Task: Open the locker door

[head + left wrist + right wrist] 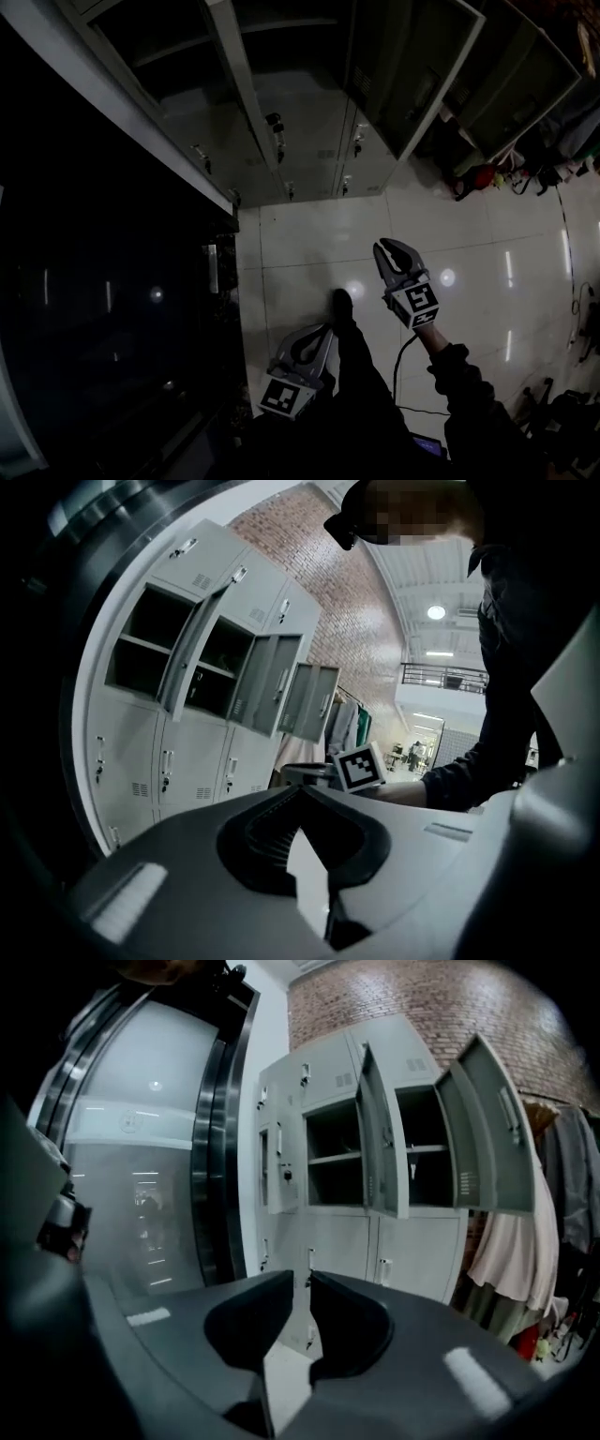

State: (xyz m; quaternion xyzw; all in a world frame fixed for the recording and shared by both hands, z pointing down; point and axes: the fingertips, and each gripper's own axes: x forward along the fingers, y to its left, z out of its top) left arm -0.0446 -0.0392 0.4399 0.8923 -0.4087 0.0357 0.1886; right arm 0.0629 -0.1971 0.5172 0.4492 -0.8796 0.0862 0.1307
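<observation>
Nothing is being gripped yet, so most of the trouble could come on the approach. The lockers (314, 155) are seen across the floor (309, 244), well apart from both grippers. The left gripper (323, 333) is held low with its jaws closed tip to tip on nothing. The right gripper (386, 251) is raised a bit further forward, its jaws parted only by a slit, also with nothing in it. The upper open doors (380, 1129) are swung out into the room, while the closed doors (417, 1255) sit below them, so a raised gripper could easily be knocked into an open door's edge when a low one is reached for. The handles (345, 185) look small and are mounted tight to the metal. If the jaws aren't widened first, a handle would probably just be bumped rather than straddled, and a shallow pinch could be lost halfway through the pull. Which door is meant can't be told from here, so the wrong one could get picked. A door pulled too hard might be swung into its neighbour. The cable (400, 361) trailing by the feet could also be stepped on or snagged as the gap is closed.
</observation>
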